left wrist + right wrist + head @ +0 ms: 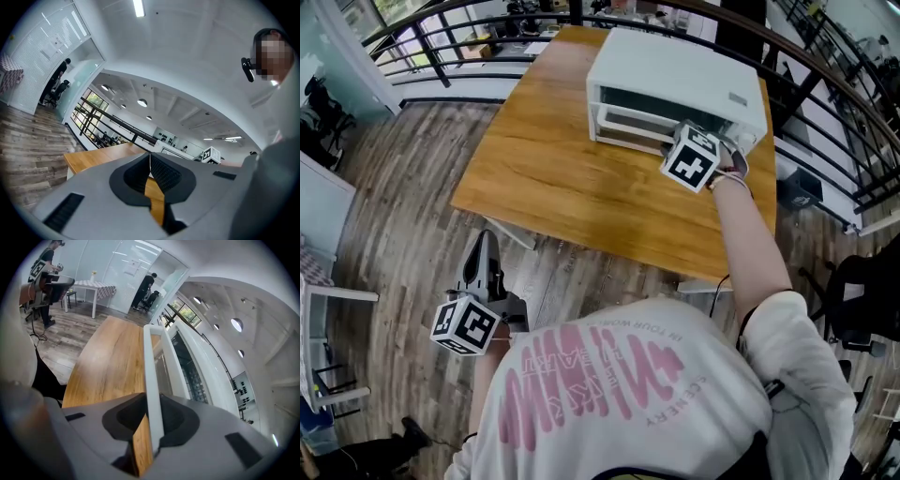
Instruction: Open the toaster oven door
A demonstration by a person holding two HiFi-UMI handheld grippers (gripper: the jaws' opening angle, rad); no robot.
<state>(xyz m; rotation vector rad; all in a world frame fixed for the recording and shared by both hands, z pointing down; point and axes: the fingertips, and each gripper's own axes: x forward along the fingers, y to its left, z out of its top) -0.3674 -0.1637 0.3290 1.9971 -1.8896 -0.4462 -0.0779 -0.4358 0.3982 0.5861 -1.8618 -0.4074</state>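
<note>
A white toaster oven (pixel 675 75) stands at the far right of the wooden table (pixel 553 159). Its door (pixel 628 127) is tipped a little way out from the body. My right gripper (pixel 684 142) is at the door's front, its marker cube facing up. In the right gripper view the right gripper (pixel 153 416) is shut on the long white door handle (pixel 149 362), and the oven's rack (pixel 190 376) shows behind the glass. My left gripper (pixel 485 246) hangs low beside the person, off the table. Seen in its own view, the left gripper (pixel 150 161) has its pads together with nothing between them.
A black railing (pixel 469 37) runs behind the table over wood-plank floor. A black chair (pixel 862 291) sits to the right. In the right gripper view a white side table (pixel 91 286) and people stand far off to the left.
</note>
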